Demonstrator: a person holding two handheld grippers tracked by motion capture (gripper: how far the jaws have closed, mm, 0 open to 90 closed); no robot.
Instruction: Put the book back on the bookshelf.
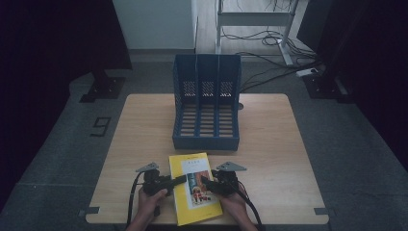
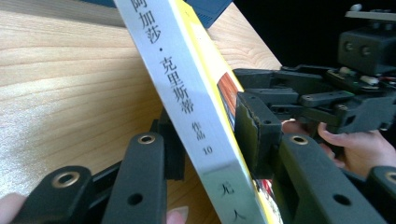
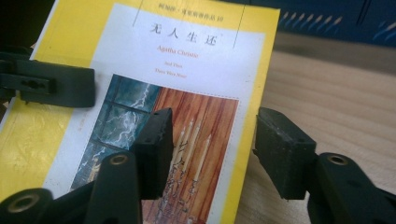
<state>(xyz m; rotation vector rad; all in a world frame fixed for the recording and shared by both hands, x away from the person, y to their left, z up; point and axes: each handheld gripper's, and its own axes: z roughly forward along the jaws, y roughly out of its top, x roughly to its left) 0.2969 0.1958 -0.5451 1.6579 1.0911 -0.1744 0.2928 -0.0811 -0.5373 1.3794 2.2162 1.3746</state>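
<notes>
Yellow book [image 1: 195, 187] flat on wooden table [image 1: 269, 144], near front edge, between both grippers. Left gripper [image 2: 212, 135] astride spine edge: one jaw under, one on cover, spine between; whether pads press, cannot tell. Right gripper [image 3: 212, 149] at opposite long edge, jaws apart, one over cover picture, other past edge above bare wood, nothing pinched. Blue file rack [image 1: 207, 103] just beyond book's top edge, three slots open toward person. Bare tabletop wide on both sides of rack and right of book
</notes>
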